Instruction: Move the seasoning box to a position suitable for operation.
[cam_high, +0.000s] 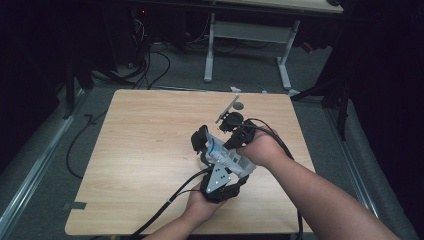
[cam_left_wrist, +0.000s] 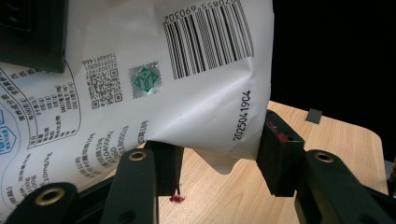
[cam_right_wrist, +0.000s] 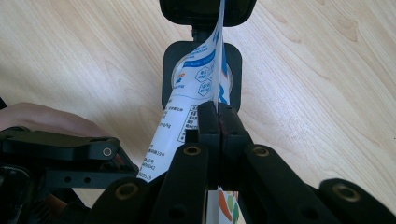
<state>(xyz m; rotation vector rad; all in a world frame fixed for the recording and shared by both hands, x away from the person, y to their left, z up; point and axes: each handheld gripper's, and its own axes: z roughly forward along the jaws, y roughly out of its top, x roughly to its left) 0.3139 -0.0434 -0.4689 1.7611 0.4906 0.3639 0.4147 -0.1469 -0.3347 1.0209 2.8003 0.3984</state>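
**Pouch pinched by both grippers, mid-handling**

Worktop (cam_high: 140, 150) fills the middle of the high view, bare except for a small dark patch (cam_high: 238, 105) near its far edge, upper centre. Both forearms come in from the bottom right and meet at centre frame.

White printed pouch (cam_high: 220, 150) is off the worktop, held between the two grippers at centre of the high view. In the left gripper view it takes up the upper left, barcode at top and date code down the fold; in the right gripper view it runs edge-on up the middle.

Left gripper (cam_left_wrist: 218, 161): fingers part-open, pads pressing the pouch's lower corner from both sides. Right gripper (cam_right_wrist: 218, 122): fingers fully together, clamped on a thin edge of the pouch.

Step, by my read: two-handed hold on the pouch, probably set up for tearing or pulling it open; can't tell which edge is the seal.

Next move calls for keeping both pinches firm and pulling apart evenly. The thin film could slip from the right fingers.
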